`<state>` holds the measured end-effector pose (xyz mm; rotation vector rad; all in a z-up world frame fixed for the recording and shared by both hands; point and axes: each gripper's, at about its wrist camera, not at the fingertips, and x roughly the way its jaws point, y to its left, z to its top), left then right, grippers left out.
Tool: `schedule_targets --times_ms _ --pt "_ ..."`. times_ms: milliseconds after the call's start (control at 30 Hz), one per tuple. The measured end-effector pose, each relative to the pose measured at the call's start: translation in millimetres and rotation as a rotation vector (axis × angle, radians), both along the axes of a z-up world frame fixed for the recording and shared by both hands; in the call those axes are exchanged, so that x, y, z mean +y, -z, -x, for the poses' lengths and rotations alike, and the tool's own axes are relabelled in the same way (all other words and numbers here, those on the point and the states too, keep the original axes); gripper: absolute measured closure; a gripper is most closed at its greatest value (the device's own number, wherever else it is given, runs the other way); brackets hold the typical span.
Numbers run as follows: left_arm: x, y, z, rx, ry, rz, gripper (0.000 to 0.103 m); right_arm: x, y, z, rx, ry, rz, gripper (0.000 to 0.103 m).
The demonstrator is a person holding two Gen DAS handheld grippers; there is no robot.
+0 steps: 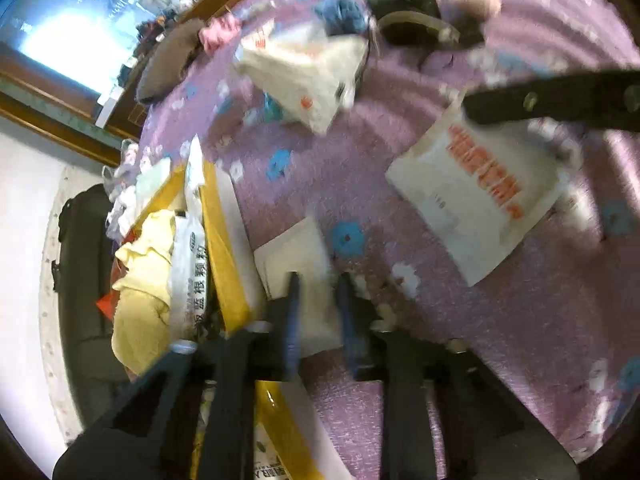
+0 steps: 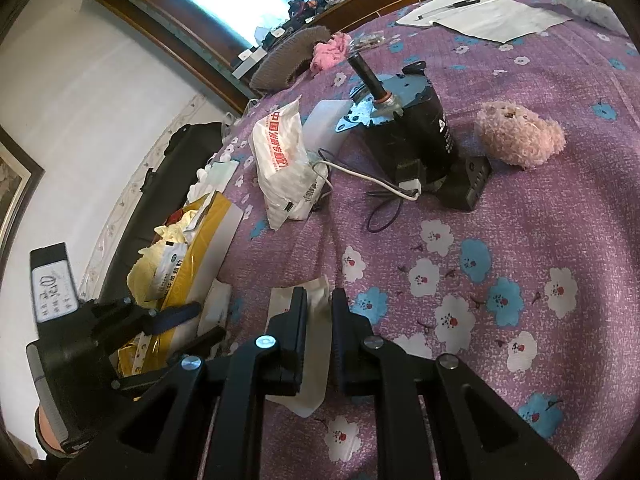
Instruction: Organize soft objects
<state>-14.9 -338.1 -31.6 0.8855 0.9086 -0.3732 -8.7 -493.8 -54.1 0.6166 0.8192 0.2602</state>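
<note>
My left gripper [image 1: 320, 312] is shut on a flat white packet [image 1: 296, 256] that lies at the edge of the purple flowered cloth [image 1: 360, 184], beside a yellow box [image 1: 224, 264]. This view is blurred. My right gripper [image 2: 320, 304] is shut on a white paper packet [image 2: 316, 360]; its orange lettering shows in the left wrist view [image 1: 472, 200], under one black finger [image 1: 540, 100]. A pink plush toy [image 2: 520, 138] rests on the cloth at the right. A white plastic bag with red print [image 2: 280, 152] lies crumpled further back.
A black motor with a shaft and wires [image 2: 408, 120] stands mid-cloth. Pink fluff [image 2: 330, 54] and a brown knitted piece [image 2: 288, 56] lie at the far edge. Papers with a pen [image 2: 480, 12] are at the back right. The yellow box holds a yellow cloth [image 1: 140, 280].
</note>
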Motion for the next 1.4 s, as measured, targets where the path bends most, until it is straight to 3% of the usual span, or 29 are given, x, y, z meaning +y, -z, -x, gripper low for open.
schedule_targets --times_ms 100,333,433,667,733,800,833,867,900,1133,1200,1300,1400 --pt "11 -24 -4 -0.033 -0.021 0.102 0.097 0 -1 0 -0.008 -0.004 -0.006 0.092" --pt "67 -67 -27 0.135 -0.13 0.5 0.099 3 -9 4 -0.058 -0.018 -0.019 0.094" --pt "79 -74 -28 0.167 -0.148 0.573 0.099 3 -12 5 -0.081 -0.023 -0.028 0.094" --pt "52 -39 -20 0.209 -0.107 0.479 0.098 6 -10 1 -0.065 -0.02 -0.011 0.094" --pt "35 -26 -19 0.258 -0.087 0.413 0.097 7 -9 1 -0.061 -0.018 -0.007 0.094" --pt "22 -18 -15 0.227 -0.07 0.354 0.095 6 -9 1 -0.061 -0.02 -0.007 0.094" --pt "15 -12 -14 0.221 -0.062 0.306 0.09 6 -9 2 -0.062 -0.019 -0.007 0.094" --pt "10 -6 -14 0.226 -0.064 0.268 0.067 6 -9 2 -0.063 -0.018 -0.006 0.094" --pt "6 0 -15 0.227 -0.064 0.231 0.051 6 -9 2 -0.063 -0.019 -0.004 0.094" --pt "4 3 -18 0.179 -0.093 0.183 0.05 7 -11 4 -0.075 -0.026 0.0 0.094" --pt "2 6 -21 0.091 -0.098 0.092 0.05 6 -12 6 -0.077 -0.024 -0.001 0.094" --pt "-1 9 -18 0.063 -0.072 0.032 0.05 5 -11 6 -0.075 -0.023 -0.008 0.094" --pt "-20 17 -6 -0.042 -0.014 -0.106 0.05 5 -12 7 -0.077 -0.023 -0.008 0.094"
